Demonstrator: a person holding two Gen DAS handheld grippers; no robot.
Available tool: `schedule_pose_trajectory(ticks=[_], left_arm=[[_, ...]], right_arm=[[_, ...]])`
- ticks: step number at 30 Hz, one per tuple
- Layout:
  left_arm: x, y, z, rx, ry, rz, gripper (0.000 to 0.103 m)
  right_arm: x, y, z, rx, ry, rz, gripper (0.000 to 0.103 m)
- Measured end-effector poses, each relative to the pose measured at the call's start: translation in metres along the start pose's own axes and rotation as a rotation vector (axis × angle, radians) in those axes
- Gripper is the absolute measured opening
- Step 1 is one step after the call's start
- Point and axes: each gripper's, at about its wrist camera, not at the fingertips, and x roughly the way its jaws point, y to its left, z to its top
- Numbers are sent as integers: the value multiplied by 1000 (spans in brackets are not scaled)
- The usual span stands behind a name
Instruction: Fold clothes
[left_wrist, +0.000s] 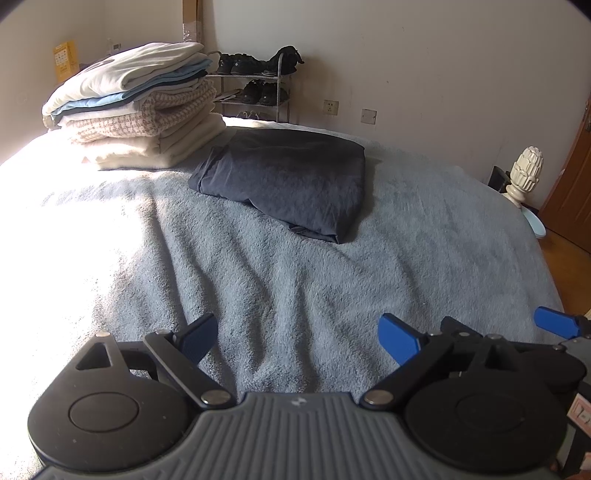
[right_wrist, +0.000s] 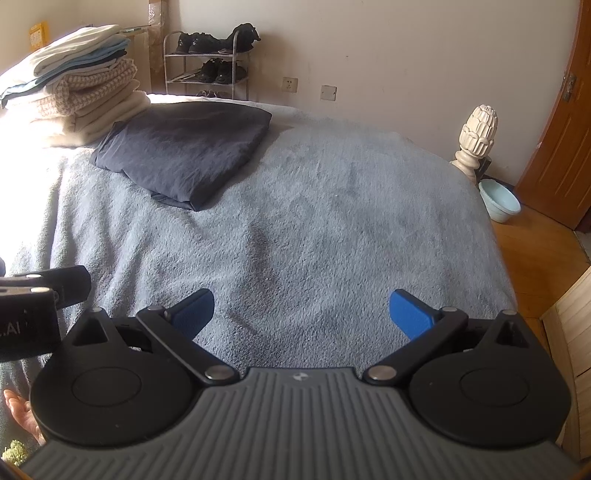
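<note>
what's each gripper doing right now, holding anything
Left gripper: open, holding nothing, over the blanket.
Right gripper: open, holding nothing.

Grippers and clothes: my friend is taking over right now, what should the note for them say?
Left gripper: open, empty, over the blue blanket.
Right gripper: open, empty, over the same blanket.
Dark garment: already folded, lying alone on the bed beside the stack of folded clothes.
Done: that garment looks folded.
Left: probably move it onto the stack; no unfolded clothes are in view.
</note>
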Motion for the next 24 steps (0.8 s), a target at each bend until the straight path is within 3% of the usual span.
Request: schedule_pose_trajectory(ticks=[24], left_arm=[[0, -1, -1, 10, 4, 5, 95]], right_arm=[[0, -1, 0, 2, -1, -4, 102]])
